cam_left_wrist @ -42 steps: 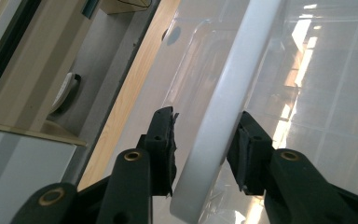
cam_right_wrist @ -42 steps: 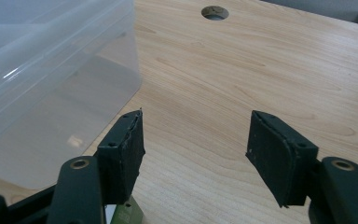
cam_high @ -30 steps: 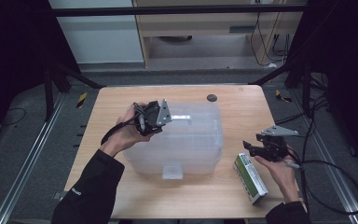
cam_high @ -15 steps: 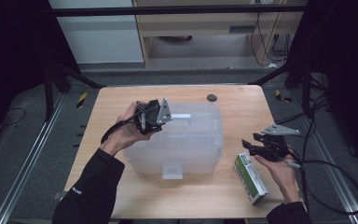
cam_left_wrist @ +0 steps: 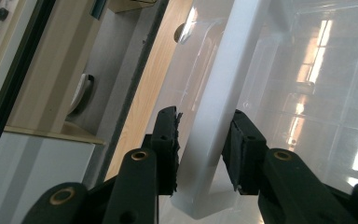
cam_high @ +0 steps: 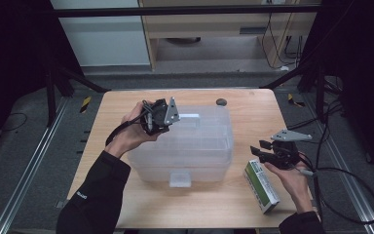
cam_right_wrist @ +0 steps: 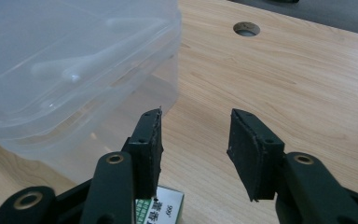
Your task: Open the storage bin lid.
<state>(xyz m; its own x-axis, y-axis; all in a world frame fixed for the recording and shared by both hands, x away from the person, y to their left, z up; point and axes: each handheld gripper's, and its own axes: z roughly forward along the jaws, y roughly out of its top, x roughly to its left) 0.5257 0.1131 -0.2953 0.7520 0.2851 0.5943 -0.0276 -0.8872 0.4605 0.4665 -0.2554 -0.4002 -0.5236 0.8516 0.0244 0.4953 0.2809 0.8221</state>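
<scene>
A clear plastic storage box (cam_high: 199, 144) with its lid on stands in the middle of the wooden table (cam_high: 121, 105). A white latch (cam_left_wrist: 214, 107) sits on the box's far rim. My left gripper (cam_high: 176, 118) reaches it from the left, and its jaws (cam_left_wrist: 204, 140) press both sides of the latch. My right gripper (cam_high: 259, 151) hovers open, right of the box (cam_right_wrist: 74, 70), with nothing between its jaws (cam_right_wrist: 195, 140). A green and white carton (cam_high: 262, 185) lies flat under that hand, and its end (cam_right_wrist: 163, 209) peeks out below the jaws.
A second white latch (cam_high: 180, 179) hangs on the box's near side. A round hole (cam_high: 220, 102) is in the tabletop behind the box. Cables trail off the table's right edge. Bare wood surrounds the box.
</scene>
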